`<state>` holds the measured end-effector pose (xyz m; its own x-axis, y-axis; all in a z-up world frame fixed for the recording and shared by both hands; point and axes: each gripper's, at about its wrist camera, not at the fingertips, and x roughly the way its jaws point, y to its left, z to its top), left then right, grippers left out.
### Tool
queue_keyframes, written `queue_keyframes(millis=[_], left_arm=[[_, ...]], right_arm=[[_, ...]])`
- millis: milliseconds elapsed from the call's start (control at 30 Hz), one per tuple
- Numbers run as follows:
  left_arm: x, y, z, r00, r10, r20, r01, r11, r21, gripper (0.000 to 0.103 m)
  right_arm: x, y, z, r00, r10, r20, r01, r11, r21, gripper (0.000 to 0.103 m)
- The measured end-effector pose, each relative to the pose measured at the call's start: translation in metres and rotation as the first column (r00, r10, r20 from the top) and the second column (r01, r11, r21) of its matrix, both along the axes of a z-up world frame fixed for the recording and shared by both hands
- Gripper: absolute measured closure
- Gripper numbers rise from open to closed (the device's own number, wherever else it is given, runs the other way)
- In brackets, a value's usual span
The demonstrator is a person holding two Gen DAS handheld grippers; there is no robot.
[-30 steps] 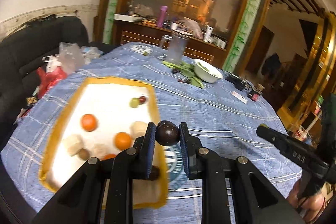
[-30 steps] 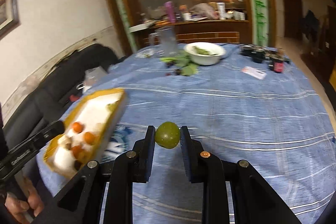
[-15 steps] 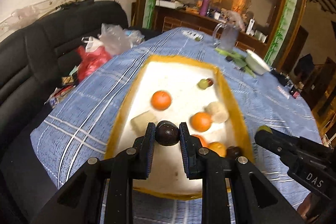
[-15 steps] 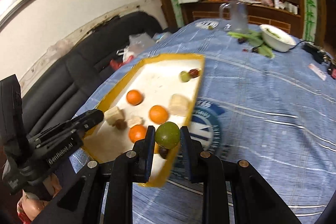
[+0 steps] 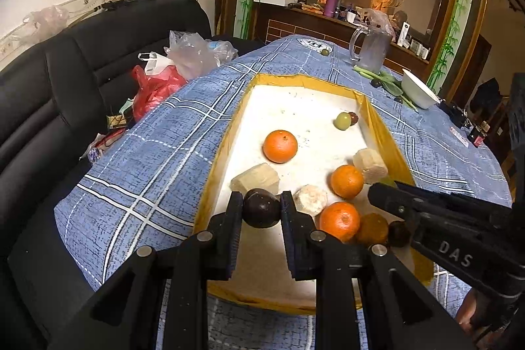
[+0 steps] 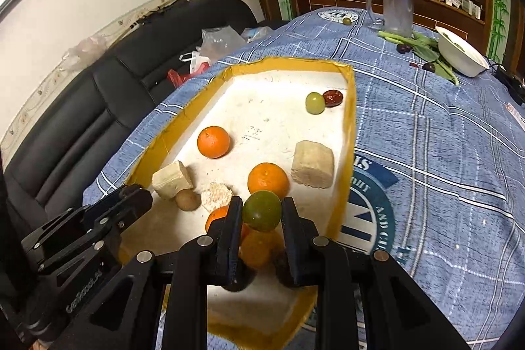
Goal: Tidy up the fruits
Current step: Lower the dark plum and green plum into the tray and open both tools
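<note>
Black-padded left claw [image 5: 261, 212], item one: clamping a dark purple-brown fruit [image 5: 261, 208] between both pads, hovering over the near end of the yellow-rimmed tray [image 5: 384, 133]. Right claw [image 6: 261, 214], item two: gripping a green fruit [image 6: 262, 210] in like fashion, hanging above the near right part of the same tray. Change noted: a second ago both claws were carrying their fruits over the bare blue checked cloth [image 6: 426, 136]; now both are arriving over the tray, so the carry appears nearly complete and only the lowering and release are remaining. Contents already lying in the tray: three oranges, one toward the middle [image 6: 213, 141], one further right [image 6: 268, 180], one partly hiding behind the right claw; pale cut chunks [image 6: 312, 164]; a small brown fruit [image 6: 187, 199]; a green grape-like fruit [image 6: 315, 102] touching a red date [image 6: 332, 97] at the far end. Outward on the desk: a clear jug [image 6: 395, 7], leafy greens and a white bowl [image 6: 461, 50], well apart from the tray. Judgement: free white floor is showing beneath the left claw; the spot under the right claw is looking crowded.
</note>
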<state>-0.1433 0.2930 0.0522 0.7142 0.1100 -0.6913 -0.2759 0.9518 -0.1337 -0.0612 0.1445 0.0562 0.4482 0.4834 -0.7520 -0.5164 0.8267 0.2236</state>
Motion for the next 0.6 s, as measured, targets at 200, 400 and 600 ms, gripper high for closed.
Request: queue_keyframes(millis=[200,400,600], left_arm=[[0.003,0.005,-0.003,1.000,0.008,-0.010,-0.008,1.000,-0.008,0.078],[0.000,0.007,0.002,1.000,0.020,0.007,-0.020,1.000,-0.019,0.055],[-0.004,0.001,0.012,1.000,0.025,0.009,-0.025,1.000,-0.006,0.043]], right_arm=[[0.008,0.012,-0.006,1.000,0.003,-0.002,-0.003,1.000,-0.011,0.076],[0.012,0.018,-0.007,1.000,0.012,-0.013,-0.012,1.000,-0.004,0.070],[0.002,0.013,0.004,1.000,0.006,0.028,-0.006,1.000,0.012,0.060]])
